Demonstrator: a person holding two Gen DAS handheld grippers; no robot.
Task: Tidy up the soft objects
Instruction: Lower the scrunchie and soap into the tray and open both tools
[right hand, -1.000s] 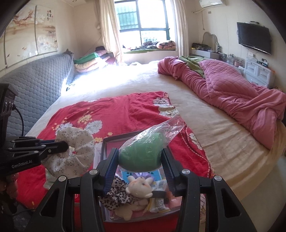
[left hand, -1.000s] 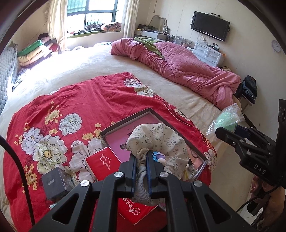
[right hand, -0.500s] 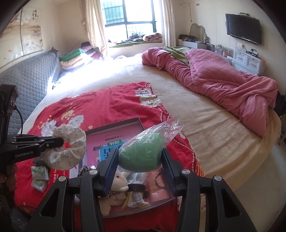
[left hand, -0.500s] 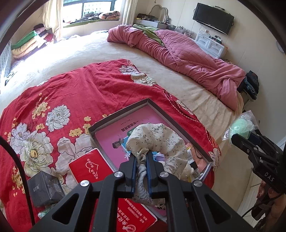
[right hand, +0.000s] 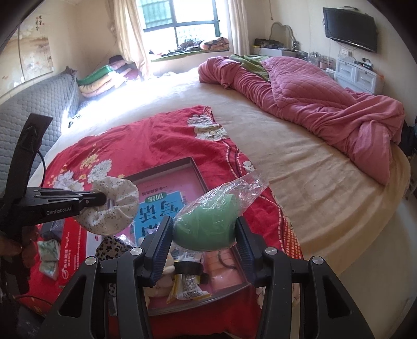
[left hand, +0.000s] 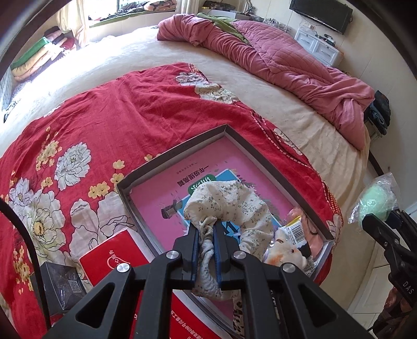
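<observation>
Approx halfway imo: I've got the left gripper (left hand: 206,234) clamped tight on a cream floral fabric scrunchie (left hand: 229,200), the right gripper (right hand: 206,234) part-open, squeezing a green soft lump in a clear plastic bag (right hand: 208,224); both are above the shallow grey cardboard box (right hand: 198,172), not yet dropped in w/ the plush toy (left hand: 286,254).

Plush toy (right hand: 161,276) behind right gripper (right hand: 206,232)

You are in a home bedroom: a wide bed (right hand: 299,167) fills the room, with a rumpled pink quilt (right hand: 325,104) along its far right edge, a curtained window (right hand: 182,23), a wall-mounted television (right hand: 350,27) and folded blankets (right hand: 104,78) stacked by the headboard.
</observation>
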